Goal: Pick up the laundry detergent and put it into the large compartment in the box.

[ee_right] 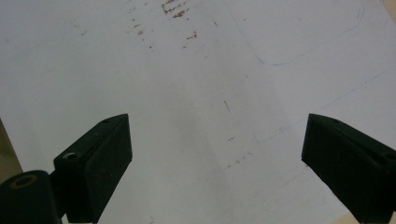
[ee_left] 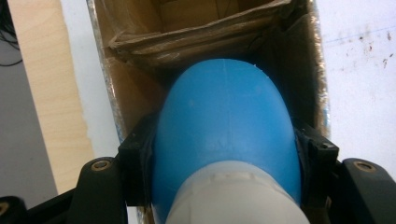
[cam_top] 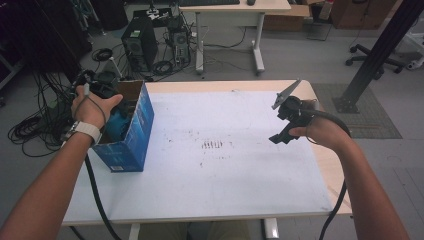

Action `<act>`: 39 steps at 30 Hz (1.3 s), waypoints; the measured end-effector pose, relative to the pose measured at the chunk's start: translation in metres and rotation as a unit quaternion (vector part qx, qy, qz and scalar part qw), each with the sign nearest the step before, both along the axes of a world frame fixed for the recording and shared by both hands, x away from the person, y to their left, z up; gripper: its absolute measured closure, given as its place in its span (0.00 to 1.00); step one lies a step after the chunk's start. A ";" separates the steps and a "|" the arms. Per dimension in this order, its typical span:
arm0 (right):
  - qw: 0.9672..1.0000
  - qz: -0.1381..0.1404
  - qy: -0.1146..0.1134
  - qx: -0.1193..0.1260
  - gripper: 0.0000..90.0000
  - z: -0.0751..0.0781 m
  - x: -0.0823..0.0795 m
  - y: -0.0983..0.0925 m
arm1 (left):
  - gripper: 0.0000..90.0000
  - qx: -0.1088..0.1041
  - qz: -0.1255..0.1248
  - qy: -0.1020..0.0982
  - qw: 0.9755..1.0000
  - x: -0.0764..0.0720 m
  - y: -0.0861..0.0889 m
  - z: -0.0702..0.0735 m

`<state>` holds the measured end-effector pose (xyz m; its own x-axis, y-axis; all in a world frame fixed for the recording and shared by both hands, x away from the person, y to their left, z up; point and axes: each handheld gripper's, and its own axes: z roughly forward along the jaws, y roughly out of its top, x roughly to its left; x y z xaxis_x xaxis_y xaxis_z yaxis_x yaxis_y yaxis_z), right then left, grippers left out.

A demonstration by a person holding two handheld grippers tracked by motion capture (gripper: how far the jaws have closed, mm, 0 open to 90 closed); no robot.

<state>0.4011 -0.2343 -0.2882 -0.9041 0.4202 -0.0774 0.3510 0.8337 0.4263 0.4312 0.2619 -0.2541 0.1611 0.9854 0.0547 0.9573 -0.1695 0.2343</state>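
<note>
Box walls hem bottle; white mat open.

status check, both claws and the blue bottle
Left claw shut on blue bottle, inside blue box. Right claw open over table. Nothing in the way.

White watch band, black hand-held grippers, seemingly bare forearms.

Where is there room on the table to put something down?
The white table top is bare between the blue box and the right hand-held gripper, and along the near edge. It is crowded inside the box, where the blue bottle sits.
</note>
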 end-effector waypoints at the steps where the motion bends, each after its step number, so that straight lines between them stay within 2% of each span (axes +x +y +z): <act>1: 1.000 0.001 0.000 0.001 0.10 0.000 0.000 0.000 | 0.41 0.000 -0.001 0.002 1.000 0.000 0.000 -0.002; 13: 1.000 0.000 0.003 -0.001 0.10 -0.002 0.002 0.002 | 0.41 0.006 -0.006 0.003 1.000 0.000 0.000 -0.017; 20: 1.000 0.000 0.005 -0.001 0.10 -0.004 0.003 0.002 | 0.41 -0.002 -0.007 0.003 1.000 0.000 0.002 -0.023; 27: 1.000 0.001 0.006 -0.002 0.10 -0.005 0.003 0.003 | 0.41 0.002 -0.008 0.005 1.000 0.000 0.002 -0.029; 39: 1.000 0.001 0.007 -0.003 0.10 -0.006 0.003 0.004 | 0.41 0.000 -0.013 0.001 1.000 0.000 0.004 -0.031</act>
